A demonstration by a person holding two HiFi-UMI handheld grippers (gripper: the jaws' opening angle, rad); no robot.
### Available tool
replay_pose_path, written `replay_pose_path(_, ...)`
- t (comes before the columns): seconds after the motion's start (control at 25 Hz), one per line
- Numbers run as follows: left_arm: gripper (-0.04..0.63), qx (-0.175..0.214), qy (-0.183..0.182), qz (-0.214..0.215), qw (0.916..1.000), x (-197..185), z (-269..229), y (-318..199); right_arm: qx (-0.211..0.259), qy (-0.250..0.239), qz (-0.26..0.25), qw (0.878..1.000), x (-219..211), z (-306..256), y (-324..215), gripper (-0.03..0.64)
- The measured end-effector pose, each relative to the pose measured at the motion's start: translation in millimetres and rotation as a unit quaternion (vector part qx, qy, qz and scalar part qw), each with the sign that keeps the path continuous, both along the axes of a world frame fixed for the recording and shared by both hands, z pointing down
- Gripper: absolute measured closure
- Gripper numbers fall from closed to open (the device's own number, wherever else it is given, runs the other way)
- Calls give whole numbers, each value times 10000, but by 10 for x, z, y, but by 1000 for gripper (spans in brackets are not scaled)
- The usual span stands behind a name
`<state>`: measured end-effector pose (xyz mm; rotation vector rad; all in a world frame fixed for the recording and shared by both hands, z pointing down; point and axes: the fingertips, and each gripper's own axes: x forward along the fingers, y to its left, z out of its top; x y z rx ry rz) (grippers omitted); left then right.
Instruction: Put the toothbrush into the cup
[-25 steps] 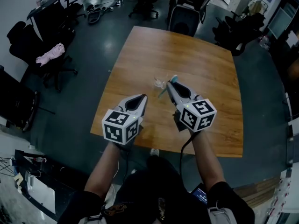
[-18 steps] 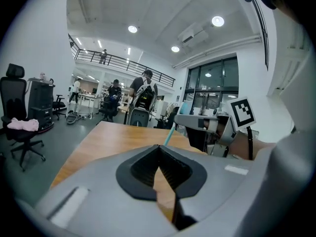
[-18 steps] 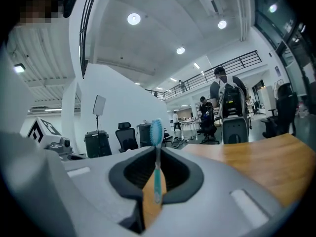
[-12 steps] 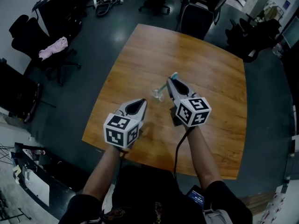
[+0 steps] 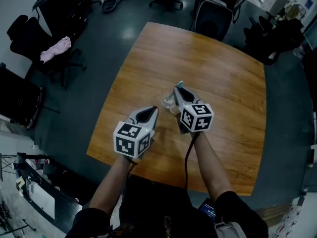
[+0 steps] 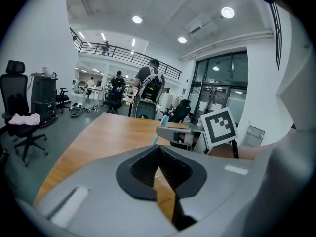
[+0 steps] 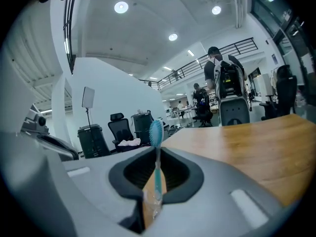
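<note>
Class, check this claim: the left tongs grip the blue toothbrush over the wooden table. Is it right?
No. The right tongs grip the blue toothbrush over the wooden table; the left tongs are empty. The right gripper view shows it.

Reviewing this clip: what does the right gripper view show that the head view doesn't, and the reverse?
Only the right gripper view: the toothbrush pinched in the jaws of the right hand-held gripper, bristles up, and a person with a backpack beyond the table. Only the head view: the left hand-held gripper, both forearms, and the table's full outline. Both: the table, office chairs, and the clear cup, plain from above but apparently a glassy blur low between the jaws.
</note>
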<state>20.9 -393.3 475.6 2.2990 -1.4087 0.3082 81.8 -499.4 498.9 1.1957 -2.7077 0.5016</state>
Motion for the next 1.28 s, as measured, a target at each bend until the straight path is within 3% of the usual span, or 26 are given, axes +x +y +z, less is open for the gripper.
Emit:
replay_pose_path(0.44, 588, -253, 235, 467, 9983, -62, 175, -156, -522, 477, 187, 9973, -126, 401, -35, 583)
replay_pose_path(1.04, 588, -359, 485, 919, 9939, -152, 231, -210, -586, 1053, 938, 9883, 76, 478, -157, 558)
replay_pose_path(1.28, 588, -408, 485, 1035, 9926, -158, 272, -234, -700, 998, 1132, 9861, 176, 543, -193, 546)
